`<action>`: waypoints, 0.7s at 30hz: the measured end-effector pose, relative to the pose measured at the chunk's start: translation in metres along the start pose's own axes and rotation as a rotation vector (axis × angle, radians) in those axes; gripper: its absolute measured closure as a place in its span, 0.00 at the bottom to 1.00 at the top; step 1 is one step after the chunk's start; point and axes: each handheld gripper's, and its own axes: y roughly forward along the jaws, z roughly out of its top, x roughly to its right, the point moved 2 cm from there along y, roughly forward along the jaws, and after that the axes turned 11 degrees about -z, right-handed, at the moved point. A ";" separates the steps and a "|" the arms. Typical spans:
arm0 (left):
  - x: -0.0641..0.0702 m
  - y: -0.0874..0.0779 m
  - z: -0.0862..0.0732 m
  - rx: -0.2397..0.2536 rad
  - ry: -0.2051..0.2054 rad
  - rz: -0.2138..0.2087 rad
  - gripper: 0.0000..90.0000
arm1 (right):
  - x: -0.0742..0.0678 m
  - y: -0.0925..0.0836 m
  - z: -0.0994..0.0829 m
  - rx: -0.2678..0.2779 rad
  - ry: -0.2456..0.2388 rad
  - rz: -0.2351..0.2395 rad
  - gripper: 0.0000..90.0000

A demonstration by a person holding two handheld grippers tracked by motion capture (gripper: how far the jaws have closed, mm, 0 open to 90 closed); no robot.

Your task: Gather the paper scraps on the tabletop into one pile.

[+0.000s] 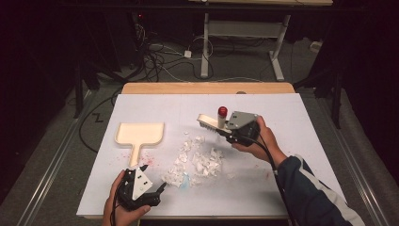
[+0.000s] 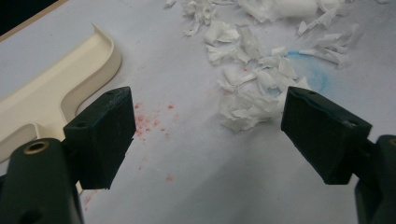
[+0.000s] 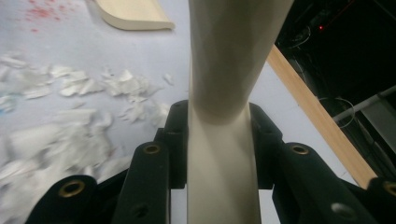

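cream plastic fills our right gripper (image 1: 221, 127), its jaws clamped on the handle of a brush (image 1: 210, 123) whose long axis runs from 3 to 9 o'clock, bristles down. the paper scraps (image 1: 195, 162) lie at 7 o'clock from that brush head, just below it. our left gripper (image 1: 162, 188) sits at 6 o'clock, jaws apart on nothing, nearer the dustpan (image 1: 139, 135) at its 12. we cannot make out the bristles in the right gripper view; scraps there are blurred.
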 end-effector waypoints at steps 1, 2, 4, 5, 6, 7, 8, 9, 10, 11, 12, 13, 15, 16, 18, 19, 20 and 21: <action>0.000 0.000 0.000 0.001 -0.001 -0.001 0.19 | 0.001 0.014 0.003 -0.015 -0.015 -0.011 0.76; 0.001 0.000 -0.001 -0.004 -0.014 -0.007 0.19 | 0.001 0.014 0.003 -0.015 -0.015 -0.011 0.76; -0.001 0.000 -0.001 0.002 -0.004 -0.005 0.19 | 0.001 0.034 0.007 -0.035 -0.030 -0.018 0.76; -0.001 0.000 -0.001 0.003 -0.006 -0.005 0.19 | 0.001 0.041 0.008 -0.041 -0.029 -0.022 0.76; 0.000 0.000 -0.002 -0.001 -0.020 -0.010 0.19 | 0.001 0.041 0.008 -0.041 -0.029 -0.022 0.76; 0.000 0.000 -0.002 -0.002 -0.019 -0.011 0.19 | 0.000 0.055 0.009 -0.053 -0.028 -0.030 0.76; 0.000 0.000 -0.002 -0.003 -0.017 -0.011 0.19 | -0.001 0.061 0.010 -0.061 -0.041 -0.037 0.76; -0.001 0.000 -0.002 -0.003 -0.017 -0.013 0.19 | -0.003 0.068 0.011 -0.069 -0.046 -0.037 0.76; -0.001 0.000 -0.002 -0.003 -0.019 -0.014 0.19 | -0.003 0.068 0.011 -0.069 -0.046 -0.037 0.76; -0.002 0.000 -0.002 0.001 -0.006 -0.010 0.19 | -0.006 0.074 0.011 -0.071 -0.056 -0.038 0.76; -0.002 0.000 -0.002 0.001 -0.007 -0.010 0.19 | -0.008 0.080 0.011 -0.072 -0.070 -0.044 0.76; -0.001 0.000 -0.003 -0.004 -0.021 -0.016 0.19 | -0.014 0.089 0.012 -0.059 -0.064 -0.025 0.76; -0.002 0.000 -0.003 -0.003 -0.023 -0.017 0.19 | -0.020 0.094 0.014 -0.047 -0.059 0.004 0.76; -0.002 0.000 -0.003 -0.001 -0.026 -0.018 0.19 | -0.024 0.095 0.015 -0.042 -0.072 0.017 0.75; -0.002 0.000 -0.004 -0.001 -0.027 -0.017 0.19 | -0.032 0.094 0.016 -0.023 -0.069 0.069 0.75; -0.002 0.000 -0.004 -0.001 -0.027 -0.017 0.19 | -0.032 0.094 0.016 -0.023 -0.069 0.069 0.75; -0.002 0.000 -0.004 0.001 -0.027 -0.017 0.19 | -0.039 0.090 0.016 0.008 -0.069 0.130 0.75; -0.002 -0.001 -0.004 0.001 -0.025 -0.017 0.19 | -0.039 0.090 0.016 0.008 -0.069 0.130 0.75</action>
